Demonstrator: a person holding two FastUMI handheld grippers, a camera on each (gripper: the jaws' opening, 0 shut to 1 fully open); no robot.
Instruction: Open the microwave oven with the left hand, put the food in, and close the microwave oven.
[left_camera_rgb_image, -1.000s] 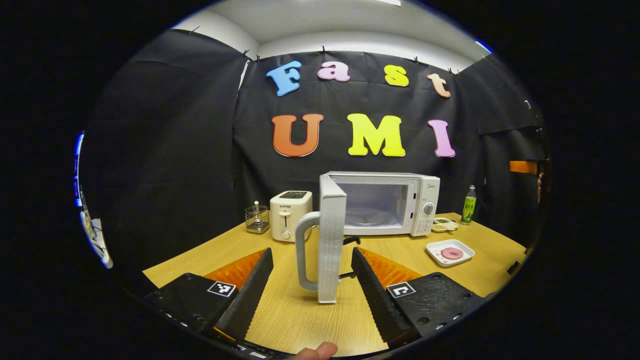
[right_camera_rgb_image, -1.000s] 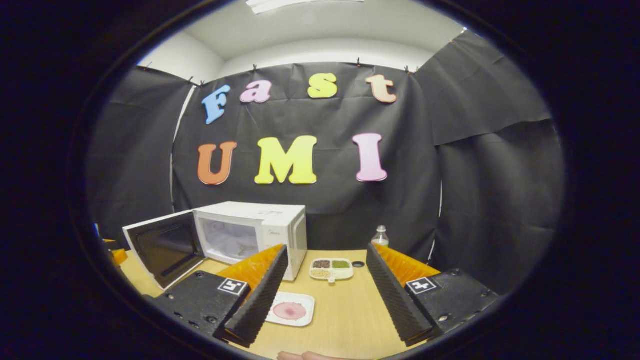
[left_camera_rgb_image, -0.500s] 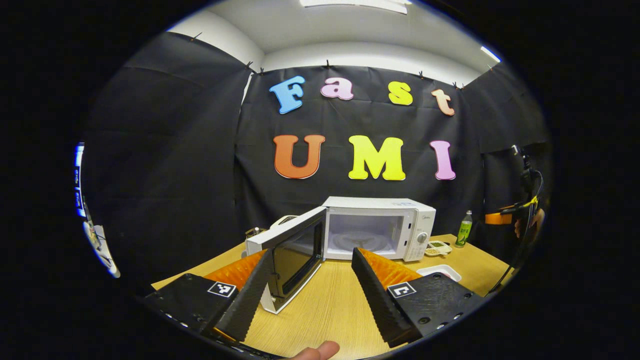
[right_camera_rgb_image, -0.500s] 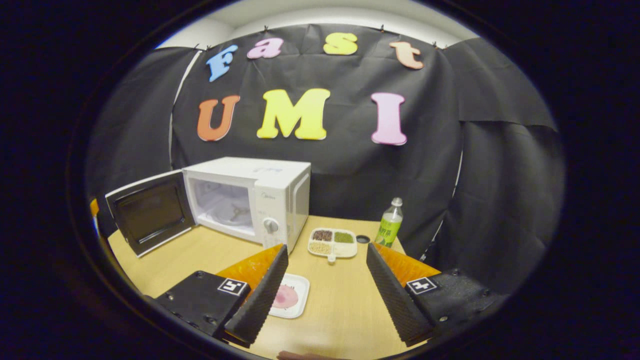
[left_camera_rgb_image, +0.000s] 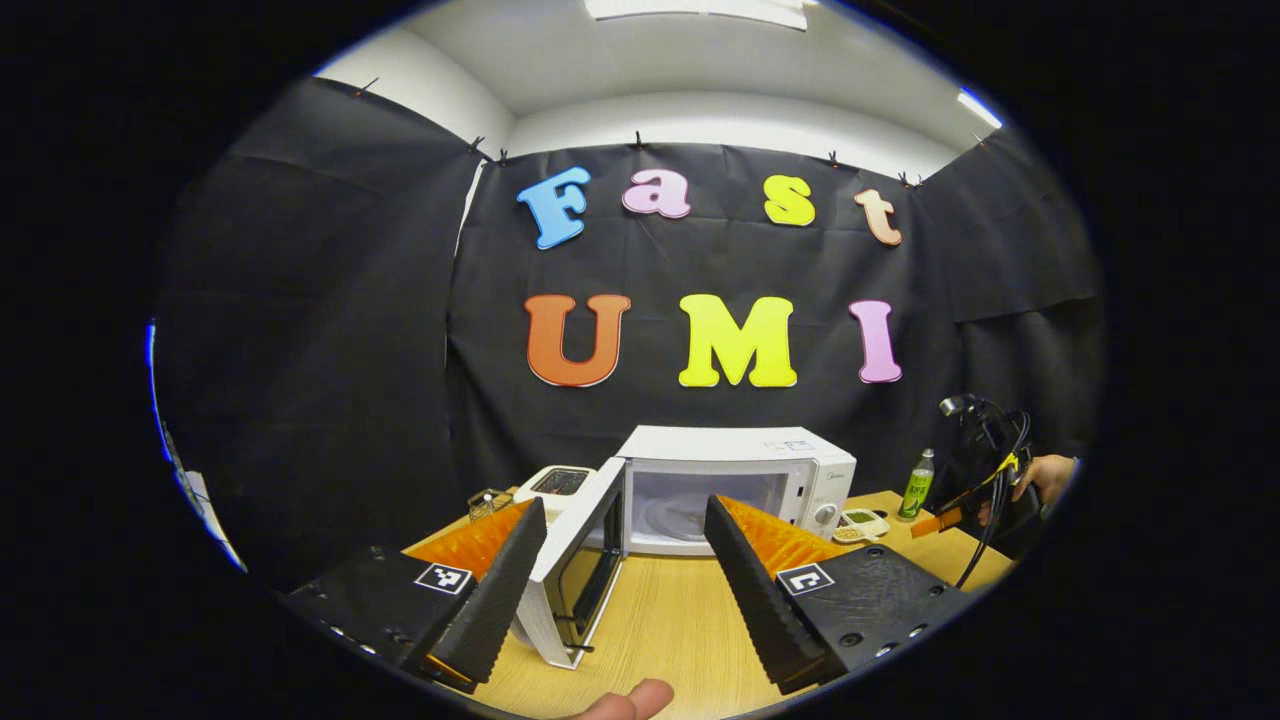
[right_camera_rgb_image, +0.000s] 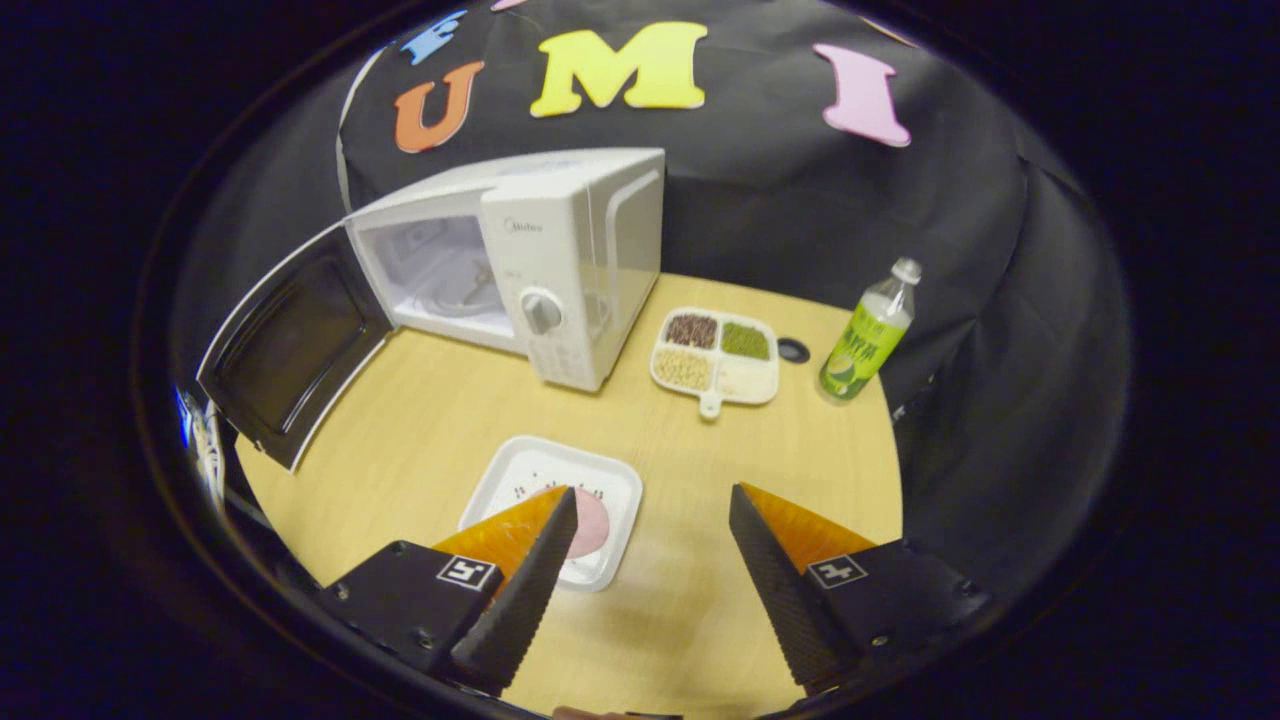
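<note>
The white microwave (left_camera_rgb_image: 735, 485) (right_camera_rgb_image: 560, 260) stands at the back of the wooden table with its door (left_camera_rgb_image: 580, 565) (right_camera_rgb_image: 290, 360) swung wide open to the left and its cavity bare. My left gripper (left_camera_rgb_image: 625, 535) is open, pulled back from the door, with nothing between its fingers. A white square plate (right_camera_rgb_image: 535, 480) holding a pink slice of food (right_camera_rgb_image: 590, 522) lies near the table's front. My right gripper (right_camera_rgb_image: 650, 500) hovers open just above and right of that plate, its left finger over the food. The other gripper (left_camera_rgb_image: 985, 495), held by a hand, shows far right in the left gripper view.
A divided dish of grains (right_camera_rgb_image: 715, 355) (left_camera_rgb_image: 858, 522) and a green bottle (right_camera_rgb_image: 865, 335) (left_camera_rgb_image: 915, 485) stand right of the microwave. A white toaster (left_camera_rgb_image: 552, 485) and a small wire holder (left_camera_rgb_image: 485, 500) sit left of it. A small dark cap (right_camera_rgb_image: 793, 350) lies by the dish.
The microwave door swung from half open to fully open and my left gripper drew back from it. My right gripper tilted down and moved closer over the plate of food.
</note>
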